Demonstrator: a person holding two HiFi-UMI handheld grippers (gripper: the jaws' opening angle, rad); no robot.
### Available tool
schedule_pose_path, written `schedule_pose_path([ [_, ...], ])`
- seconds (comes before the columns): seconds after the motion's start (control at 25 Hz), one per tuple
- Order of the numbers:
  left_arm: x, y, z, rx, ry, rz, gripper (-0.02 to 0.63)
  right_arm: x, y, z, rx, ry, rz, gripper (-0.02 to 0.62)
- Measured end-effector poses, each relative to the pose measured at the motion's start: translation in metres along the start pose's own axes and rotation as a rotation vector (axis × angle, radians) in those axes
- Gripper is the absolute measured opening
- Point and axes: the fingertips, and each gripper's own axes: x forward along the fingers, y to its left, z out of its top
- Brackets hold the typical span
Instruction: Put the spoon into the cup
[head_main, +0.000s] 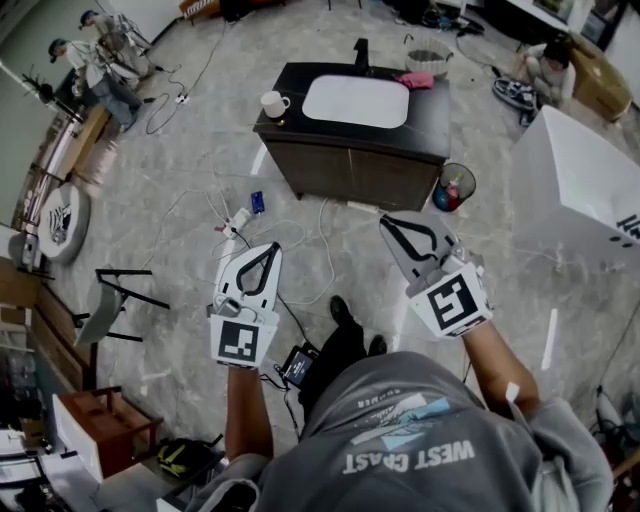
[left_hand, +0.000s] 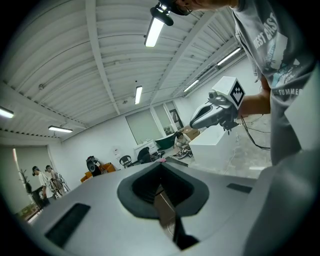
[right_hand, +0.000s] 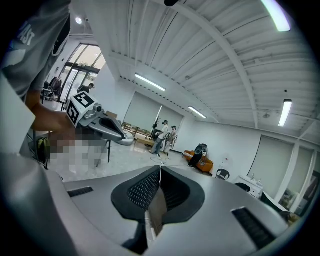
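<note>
The left gripper (head_main: 268, 252) and right gripper (head_main: 388, 222) are both closed and empty. The cup (head_main: 273, 103) stands at the counter's (head_main: 300, 135) left corner, far ahead, nearer the left gripper. I see no spoon.

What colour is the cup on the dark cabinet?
The cup is white; the head view shows it best.

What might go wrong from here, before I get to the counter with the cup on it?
1. A power strip and its cables lie on the floor between you and the dark counter; a foot may catch.
2. The cup stands at the counter's corner near the edge, so a clumsy reach might knock it off.
3. The left gripper and right gripper are shut and empty, and I can't make out a spoon.
</note>
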Motion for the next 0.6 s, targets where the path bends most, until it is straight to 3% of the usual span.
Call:
schedule_pose_path([
  [0.6,0.044,0.020,-0.006,0.004,-0.027,-0.058,0.002,0.029,-0.025,-0.013,0.036,0.022,-0.036,0.032],
])
